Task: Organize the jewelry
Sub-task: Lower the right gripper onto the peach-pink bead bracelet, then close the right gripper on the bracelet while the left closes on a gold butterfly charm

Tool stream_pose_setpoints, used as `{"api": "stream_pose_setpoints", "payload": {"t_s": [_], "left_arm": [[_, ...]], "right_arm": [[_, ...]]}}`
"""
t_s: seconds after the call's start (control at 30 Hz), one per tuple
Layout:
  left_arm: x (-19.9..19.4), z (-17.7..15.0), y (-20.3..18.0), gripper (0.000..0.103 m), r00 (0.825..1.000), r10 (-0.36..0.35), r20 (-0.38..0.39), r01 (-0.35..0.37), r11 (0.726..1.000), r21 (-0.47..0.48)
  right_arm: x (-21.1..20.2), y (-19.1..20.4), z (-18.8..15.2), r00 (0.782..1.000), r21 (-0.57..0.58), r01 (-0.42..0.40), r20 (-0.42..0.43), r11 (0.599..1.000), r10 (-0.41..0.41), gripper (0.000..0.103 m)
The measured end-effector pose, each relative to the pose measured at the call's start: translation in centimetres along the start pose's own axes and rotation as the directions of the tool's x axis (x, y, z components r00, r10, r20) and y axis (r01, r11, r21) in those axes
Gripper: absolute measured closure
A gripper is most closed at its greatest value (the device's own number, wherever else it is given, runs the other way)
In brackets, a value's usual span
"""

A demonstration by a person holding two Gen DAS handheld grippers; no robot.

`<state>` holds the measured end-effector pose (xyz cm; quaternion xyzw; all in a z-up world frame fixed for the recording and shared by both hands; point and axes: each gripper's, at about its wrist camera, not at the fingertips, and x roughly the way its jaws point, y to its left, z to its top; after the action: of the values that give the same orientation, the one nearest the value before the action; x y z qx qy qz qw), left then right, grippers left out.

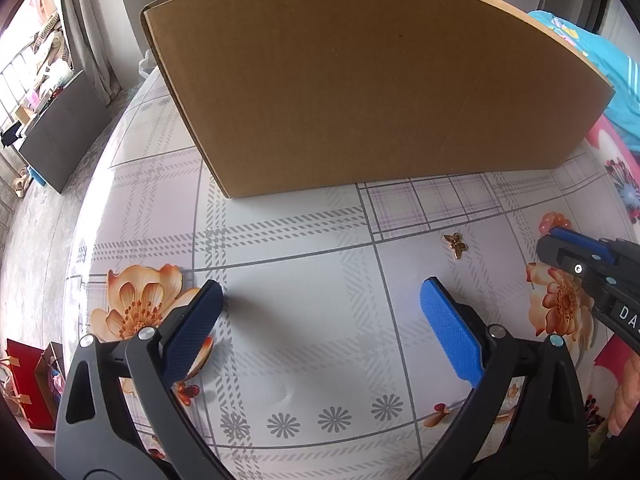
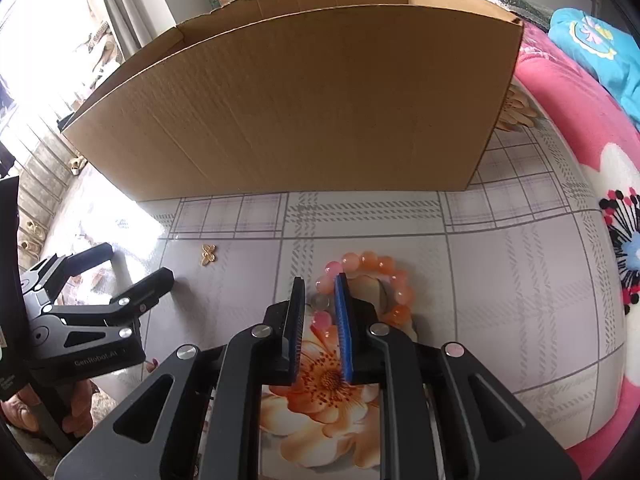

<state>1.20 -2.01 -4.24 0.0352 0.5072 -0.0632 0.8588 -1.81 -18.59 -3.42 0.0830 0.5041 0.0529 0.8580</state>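
Observation:
A bracelet (image 2: 376, 264) of pink and orange beads lies on the flowered tablecloth (image 2: 520, 300). My right gripper (image 2: 319, 280) points down at its left side. The jaws stand a narrow gap apart, with a few beads between the pads; the left pad shows a sliver of cloth beside the beads. In the left wrist view the right gripper (image 1: 554, 236) comes in from the right edge, the bracelet (image 1: 554, 220) just past its tip. A small gold butterfly charm (image 1: 455, 245) (image 2: 208, 255) lies loose between the grippers. My left gripper (image 1: 322, 286) (image 2: 134, 264) is wide open with nothing in it.
A large open cardboard box (image 1: 360, 92) (image 2: 300, 120) stands right behind the jewelry and blocks the back of the table. A pink flowered blanket (image 2: 580, 140) and a blue cloth (image 2: 592, 48) lie to the right. The table's left edge (image 1: 92, 220) drops to the floor.

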Motion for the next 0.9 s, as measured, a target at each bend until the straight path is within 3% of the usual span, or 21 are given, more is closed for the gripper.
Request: {"api": "stream_pose_setpoints", "payload": {"t_s": [0.2,0.6,0.73,0.9], "left_arm": [[0.0,0.0,0.0,0.007,1.000,0.000,0.001,0.000,1.000,0.001],[-0.2,-0.4,0.3,0.007,0.999,-0.027,0.034,0.026,0.999,0.034],[-1.2,-0.7,1.1,0.007,0.987,-0.132,0.087,0.130,0.991,0.032],[-2.9,-0.4,0.5,0.008,0.961,-0.213,0.174,0.193,0.973,0.125]], "right_arm": [[0.9,2.2,0.4,1.000,-0.015,-0.005,0.002,1.000,0.005,0.087],[0.2,-0.8,1.0,1.000,0.012,-0.024,0.013,1.000,0.024,0.087],[0.1,-1.5,0.8,0.998,0.052,-0.056,0.020,0.997,0.055,0.087],[-0.1,-2.7,0.7,0.994,0.075,-0.103,0.032,0.992,0.101,0.087]]}}
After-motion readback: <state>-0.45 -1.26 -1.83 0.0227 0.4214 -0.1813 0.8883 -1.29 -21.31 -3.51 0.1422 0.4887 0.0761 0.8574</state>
